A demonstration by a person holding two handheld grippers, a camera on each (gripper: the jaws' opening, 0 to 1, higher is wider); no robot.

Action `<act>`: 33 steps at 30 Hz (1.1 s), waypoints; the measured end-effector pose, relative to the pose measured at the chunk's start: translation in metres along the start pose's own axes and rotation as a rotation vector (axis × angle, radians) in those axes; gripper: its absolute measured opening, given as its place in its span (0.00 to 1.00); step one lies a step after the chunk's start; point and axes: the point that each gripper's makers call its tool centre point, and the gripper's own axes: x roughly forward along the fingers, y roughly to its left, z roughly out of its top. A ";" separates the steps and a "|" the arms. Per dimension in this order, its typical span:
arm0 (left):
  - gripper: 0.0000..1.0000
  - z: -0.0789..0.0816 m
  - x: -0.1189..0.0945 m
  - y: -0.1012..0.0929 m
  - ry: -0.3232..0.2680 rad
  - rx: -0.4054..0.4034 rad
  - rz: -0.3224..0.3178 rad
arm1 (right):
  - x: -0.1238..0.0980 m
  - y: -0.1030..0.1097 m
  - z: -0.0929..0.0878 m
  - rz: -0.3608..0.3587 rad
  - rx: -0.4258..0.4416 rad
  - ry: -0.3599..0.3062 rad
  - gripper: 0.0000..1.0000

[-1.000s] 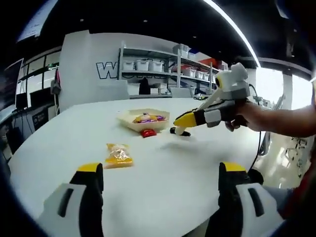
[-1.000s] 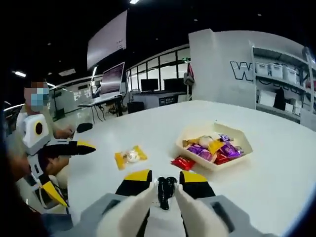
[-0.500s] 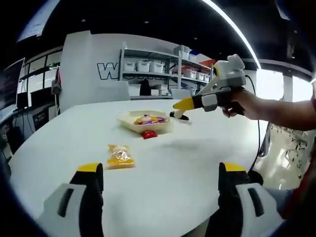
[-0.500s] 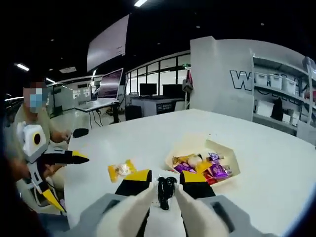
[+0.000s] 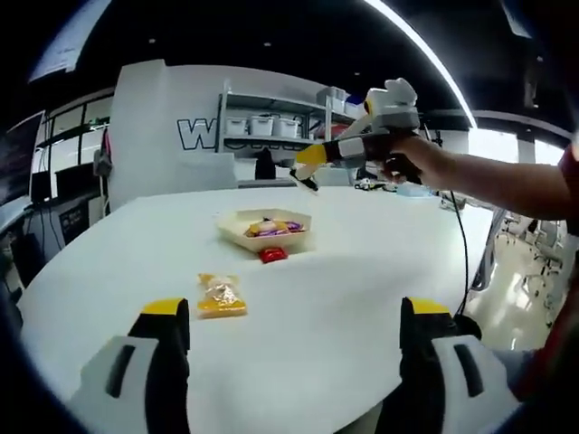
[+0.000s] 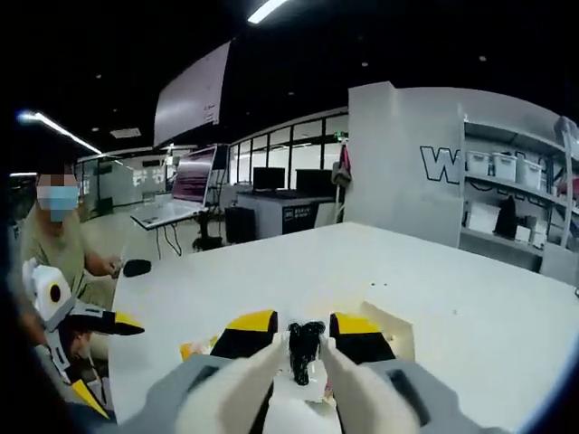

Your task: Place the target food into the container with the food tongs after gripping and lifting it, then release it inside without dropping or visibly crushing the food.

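**Tongs held above the tray**

The black tongs (image 6: 305, 348) sit pinched between the closed jaws of the right gripper (image 6: 305, 333), up in the air above the far rim of the cardboard tray (image 5: 265, 228) of wrapped candies (image 5: 270, 227). Near the tray on the white table (image 5: 362, 271) lie a red sweet (image 5: 271, 255) and a yellow packet (image 5: 220, 296). The left gripper (image 5: 294, 316) hangs spread wide, holding nothing.

The right gripper (image 5: 302, 172) is now raised higher, carrying the black tongs (image 6: 305, 348) up above the tray (image 5: 237, 231) beneath it.
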 end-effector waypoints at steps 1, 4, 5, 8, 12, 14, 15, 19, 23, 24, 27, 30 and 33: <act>0.95 0.001 0.000 0.001 -0.004 0.002 0.001 | 0.001 -0.001 0.001 -0.003 -0.010 0.000 0.17; 0.95 0.000 0.000 0.004 0.000 0.004 0.008 | 0.008 -0.007 0.002 -0.007 -0.020 0.008 0.17; 0.95 0.000 0.000 0.006 0.002 0.002 0.009 | 0.009 -0.008 0.002 -0.008 -0.023 0.011 0.17; 0.94 0.001 0.000 0.006 0.001 0.002 0.012 | 0.016 -0.015 0.001 -0.019 -0.034 0.026 0.17; 0.95 0.004 -0.001 0.006 -0.008 -0.001 0.013 | 0.023 -0.025 0.004 -0.044 -0.058 0.036 0.17; 0.95 0.003 -0.001 0.006 -0.003 0.002 0.014 | 0.027 -0.030 0.006 -0.047 -0.051 0.040 0.17; 0.95 0.003 -0.001 0.006 -0.001 0.005 0.015 | 0.029 -0.031 0.008 -0.052 -0.055 0.037 0.17; 0.95 0.004 -0.003 0.009 -0.005 0.006 0.022 | 0.033 -0.042 0.015 -0.071 -0.051 0.033 0.19; 0.95 0.006 -0.006 0.014 -0.009 0.002 0.031 | 0.032 -0.044 0.024 -0.073 -0.013 0.007 0.18; 0.95 0.006 -0.006 0.014 -0.010 0.004 0.033 | 0.032 -0.043 0.024 -0.071 -0.018 0.005 0.19; 0.95 0.006 -0.006 0.015 -0.008 0.002 0.033 | 0.032 -0.040 0.025 -0.068 -0.041 0.005 0.19; 0.95 0.005 -0.006 0.015 -0.006 0.004 0.032 | 0.030 -0.038 0.025 -0.064 -0.047 0.004 0.19; 0.95 0.005 -0.006 0.014 -0.004 0.005 0.032 | 0.030 -0.037 0.025 -0.058 -0.049 0.005 0.20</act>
